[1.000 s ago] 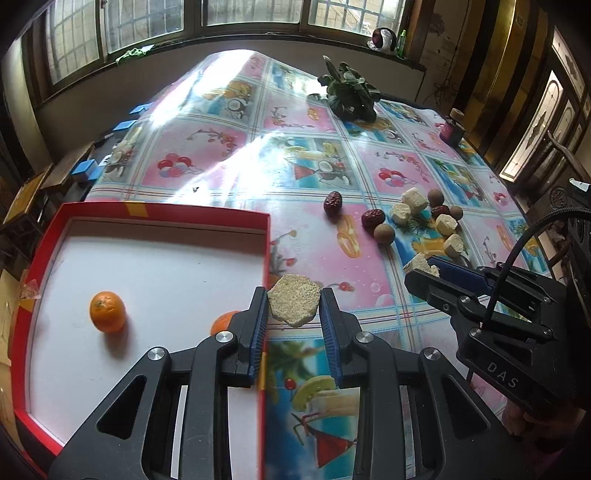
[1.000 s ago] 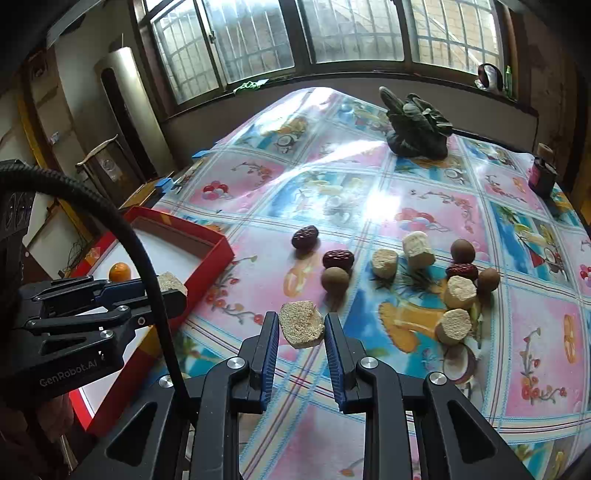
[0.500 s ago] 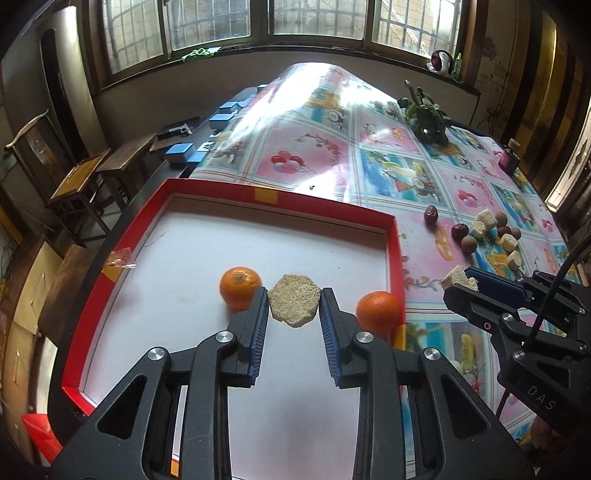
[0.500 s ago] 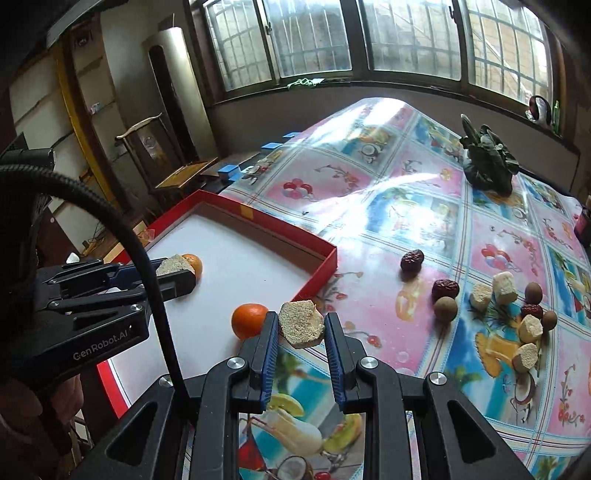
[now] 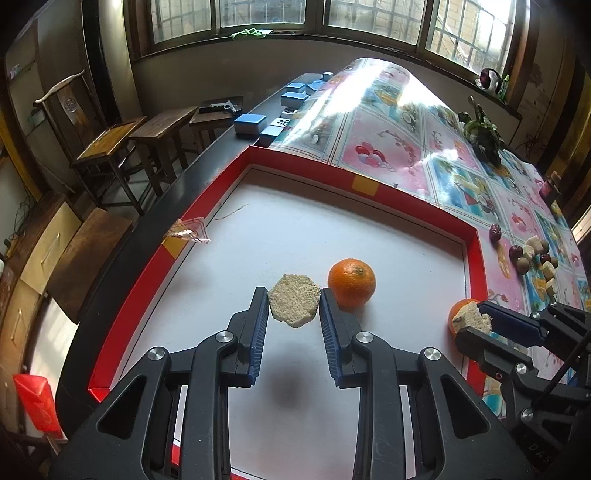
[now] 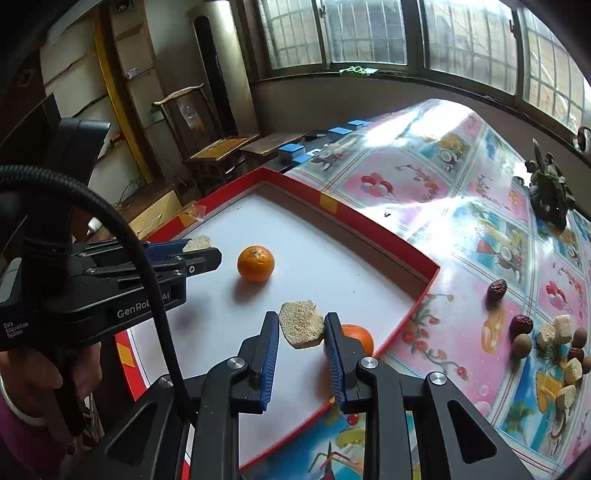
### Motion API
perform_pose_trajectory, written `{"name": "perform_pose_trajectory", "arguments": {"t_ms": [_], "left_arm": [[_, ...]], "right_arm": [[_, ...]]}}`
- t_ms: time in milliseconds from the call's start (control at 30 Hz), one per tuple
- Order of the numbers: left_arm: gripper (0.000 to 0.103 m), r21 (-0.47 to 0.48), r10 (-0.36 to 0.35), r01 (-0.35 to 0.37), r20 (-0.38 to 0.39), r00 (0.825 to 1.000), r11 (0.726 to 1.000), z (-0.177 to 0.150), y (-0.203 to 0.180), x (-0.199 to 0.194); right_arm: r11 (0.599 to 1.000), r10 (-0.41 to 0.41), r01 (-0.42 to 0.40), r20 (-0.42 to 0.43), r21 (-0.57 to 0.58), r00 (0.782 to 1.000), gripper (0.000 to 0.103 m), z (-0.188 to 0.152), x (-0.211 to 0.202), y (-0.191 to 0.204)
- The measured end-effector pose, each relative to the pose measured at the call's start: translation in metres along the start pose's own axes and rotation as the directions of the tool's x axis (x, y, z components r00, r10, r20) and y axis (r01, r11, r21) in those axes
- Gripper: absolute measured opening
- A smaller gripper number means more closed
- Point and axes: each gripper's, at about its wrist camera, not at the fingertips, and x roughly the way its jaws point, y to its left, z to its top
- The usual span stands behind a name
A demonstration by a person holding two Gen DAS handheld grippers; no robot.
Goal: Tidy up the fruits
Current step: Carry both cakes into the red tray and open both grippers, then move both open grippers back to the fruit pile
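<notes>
Having swung both loads off the patterned tablecloth, I now hold each black gripper, left point(image 5: 293, 306) and right point(image 6: 301, 330), clamped on a beige crumbly chunk point(image 5: 294, 305) over the red-rimmed white tray point(image 5: 472, 251), an orange tangerine point(image 5: 351, 283) at two o'clock, so release comes next.

Home, prob. older dining/living rm. Long table point(image 5: 406, 155) w/ glossy fruit-print cloth, barred windows point(image 5: 369, 14) along wall, carved wooden chair point(image 5: 107, 144) + stools point(image 5: 162, 129) beside table, potted plant point(image 5: 484, 136) at far end, worn plaster walls.
</notes>
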Motion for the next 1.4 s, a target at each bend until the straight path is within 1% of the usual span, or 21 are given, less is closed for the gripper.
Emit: {"name": "perform_pose_trajectory", "arguments": {"t_ms": [100,200,300,367,467,500,533,567,600,667,767,800,867,967,1033,1133,1200,1300,1400], "left_arm": [[0.027,-0.008,0.0,0.0,-0.016,1.0,1.0,-0.002,0.003,0.006],[0.027,-0.014,0.022,-0.023,-0.021,1.0,1.0,-0.004,0.005,0.011],[0.027,-0.05,0.02,-0.022,-0.038,0.999,0.999,-0.005,0.011,0.016],[0.027,-0.071,0.018,-0.022,-0.051,0.999,0.997,-0.005,0.015,0.019],[0.028,-0.078,0.028,-0.032,-0.057,0.998,0.996,-0.006,0.016,0.021],[0.033,-0.078,0.034,-0.038,-0.052,0.998,0.996,-0.006,0.015,0.02],[0.037,-0.08,0.039,-0.043,-0.044,0.998,0.996,-0.006,0.015,0.018],[0.05,-0.084,0.042,-0.045,-0.036,0.998,0.995,-0.006,0.015,0.016],[0.061,-0.088,0.045,-0.046,-0.022,0.999,0.995,-0.005,0.013,0.012],[0.063,-0.082,0.057,-0.056,0.007,0.998,0.995,-0.004,0.008,0.005],[0.063,-0.051,0.061,-0.058,0.043,0.997,0.997,-0.002,-0.003,-0.007],[0.063,-0.041,0.053,-0.051,0.058,0.997,0.998,-0.002,-0.008,-0.011],[0.063,-0.018,0.035,-0.033,0.09,0.995,0.999,-0.001,-0.019,-0.019],[0.063,0.021,-0.008,0.005,0.121,0.993,1.0,-0.001,-0.041,-0.029],[0.063,0.053,-0.051,0.044,0.135,0.989,0.998,0.0,-0.057,-0.035],[0.063,0.105,-0.107,0.092,0.15,0.983,0.99,0.0,-0.084,-0.04],[0.063,0.135,-0.154,0.135,0.14,0.978,0.982,0.001,-0.102,-0.041],[0.063,0.174,-0.232,0.212,0.101,0.968,0.962,0.002,-0.129,-0.038],[0.063,0.212,-0.277,0.259,0.061,0.959,0.942,0.0,-0.158,-0.032]], "right_arm": [[1.0,0.01,-0.01,-0.025,-0.018,1.0,0.024,0.001,0.014,0.008],[0.999,0.011,-0.013,-0.06,-0.031,0.998,0.024,0.0,0.029,0.013],[0.999,0.024,-0.027,-0.089,-0.032,0.996,0.024,-0.002,0.043,0.018],[0.999,0.03,-0.033,-0.097,-0.029,0.995,0.024,-0.004,0.05,0.02],[0.999,0.034,-0.036,-0.078,-0.026,0.996,0.025,-0.005,0.05,0.02],[0.999,0.038,-0.039,-0.079,-0.018,0.996,0.026,-0.005,0.05,0.019],[0.999,0.041,-0.042,-0.08,-0.012,0.996,0.03,-0.006,0.048,0.018],[0.999,0.045,-0.046,-0.071,-0.007,0.996,0.034,-0.006,0.043,0.016],[0.999,0.046,-0.047,-0.058,-0.005,0.997,0.036,-0.007,0.039,0.015],[0.999,0.041,-0.041,-0.033,0.0,0.999,0.041,-0.008,0.028,0.013],[0.999,0.03,-0.03,0.003,0.017,1.0,0.044,-0.012,0.01,0.004],[0.999,0.027,-0.027,0.012,0.029,1.0,0.044,-0.014,0.004,-0.001],[0.999,0.021,-0.021,0.015,0.049,1.0,0.05,-0.018,-0.006,-0.01],[0.996,-0.025,0.022,0.038,0.085,0.999,0.05,-0.026,-0.022,-0.026],[0.992,-0.063,0.057,0.055,0.115,0.996,0.051,-0.03,-0.034,-0.039],[0.984,-0.104,0.096,0.044,0.149,0.994,0.052,-0.039,-0.05,-0.06],[0.979,-0.13,0.122,0.04,0.166,0.991,0.052,-0.048,-0.06,-0.074],[0.965,-0.17,0.152,0.066,0.212,0.983,0.052,-0.063,-0.08,-0.096],[0.949,-0.201,0.169,0.095,0.268,0.975,0.052,-0.078,-0.1,-0.119]]}}
